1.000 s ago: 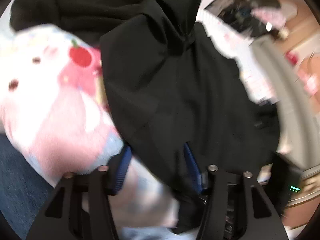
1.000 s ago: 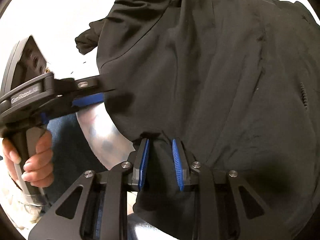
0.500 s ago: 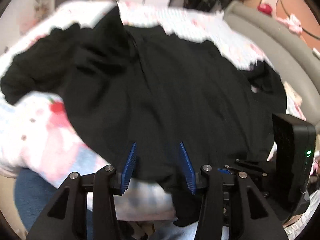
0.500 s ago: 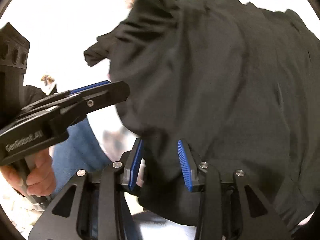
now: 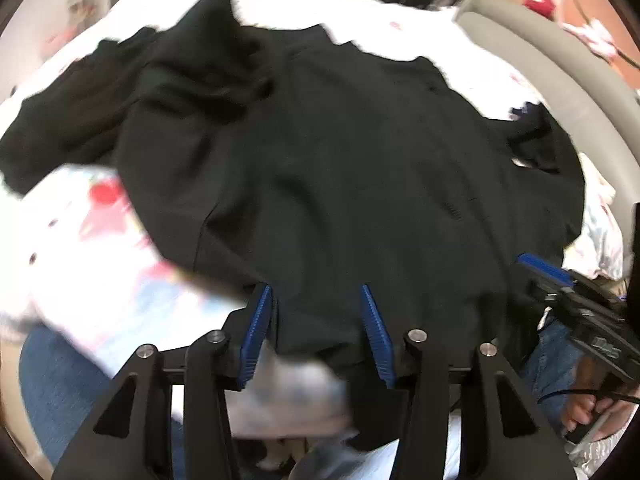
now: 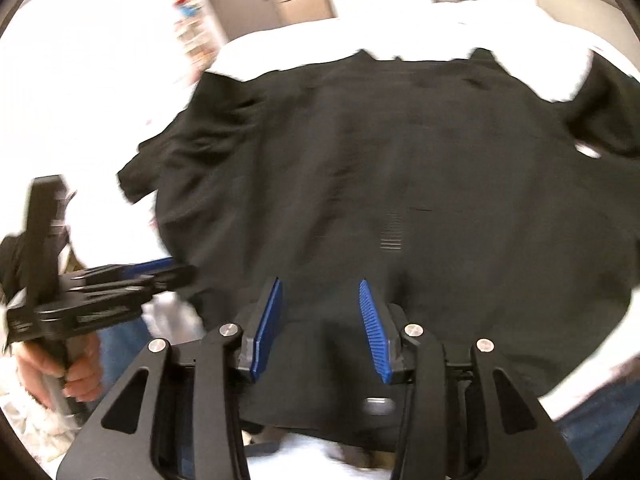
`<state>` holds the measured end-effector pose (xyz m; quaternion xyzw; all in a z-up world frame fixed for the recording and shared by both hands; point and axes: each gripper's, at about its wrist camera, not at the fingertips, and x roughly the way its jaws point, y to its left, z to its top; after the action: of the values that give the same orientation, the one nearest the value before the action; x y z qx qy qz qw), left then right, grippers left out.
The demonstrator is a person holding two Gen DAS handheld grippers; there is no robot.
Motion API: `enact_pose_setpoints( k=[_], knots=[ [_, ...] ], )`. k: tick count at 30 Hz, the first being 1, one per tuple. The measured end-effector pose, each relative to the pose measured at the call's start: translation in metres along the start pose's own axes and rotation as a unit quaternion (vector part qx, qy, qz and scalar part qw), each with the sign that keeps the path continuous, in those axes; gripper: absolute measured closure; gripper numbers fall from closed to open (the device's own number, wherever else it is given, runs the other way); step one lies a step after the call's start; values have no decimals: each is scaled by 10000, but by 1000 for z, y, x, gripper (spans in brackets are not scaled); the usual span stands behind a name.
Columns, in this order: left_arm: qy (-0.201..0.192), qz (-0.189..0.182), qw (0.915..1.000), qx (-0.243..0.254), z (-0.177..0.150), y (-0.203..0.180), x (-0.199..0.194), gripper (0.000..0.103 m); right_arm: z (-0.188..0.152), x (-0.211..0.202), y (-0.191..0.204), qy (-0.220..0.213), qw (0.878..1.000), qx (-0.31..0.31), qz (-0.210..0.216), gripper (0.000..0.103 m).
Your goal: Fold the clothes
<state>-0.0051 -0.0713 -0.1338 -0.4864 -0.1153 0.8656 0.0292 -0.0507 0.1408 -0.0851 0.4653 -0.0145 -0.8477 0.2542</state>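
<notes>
A black garment (image 5: 340, 168) is spread over a bed (image 5: 80, 248); its near hem is straddled by both wide-spread grippers, left (image 5: 316, 332) and right (image 6: 324, 328).

**Black garment spread on a printed bed**

The bed (image 5: 400, 20) carries a pale cover, white at the far side and printed with pink, red and light blue shapes at the near left (image 5: 100, 248). A black garment (image 5: 340, 168) lies directly on it, spread wide across the middle. Its far left part is bunched into folds (image 5: 192, 76), and a dark sleeve (image 5: 52, 128) trails off to the left. At the far right another sleeve (image 5: 540, 140) lies crumpled. The near hem hangs over the bed's near edge. A grey padded rim (image 5: 560, 76) curves along the right side.
</notes>
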Motion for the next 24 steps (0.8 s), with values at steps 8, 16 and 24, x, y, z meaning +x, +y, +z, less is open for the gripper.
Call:
enact_pose_setpoints(
  k=[8,16,24],
  knots=[
    [822,516,9941,-488,-14,36,3,43,-23,42,-29,621,9972,382,190,69],
    [-52,100,9988,-485,2,31,-40,44,-16,25,-47,360,9978,547,38,63],
    [-199,-589,9972,417,33,-32,-13,44,-8,21,-49,-245,9937,951,537,61]
  ],
)
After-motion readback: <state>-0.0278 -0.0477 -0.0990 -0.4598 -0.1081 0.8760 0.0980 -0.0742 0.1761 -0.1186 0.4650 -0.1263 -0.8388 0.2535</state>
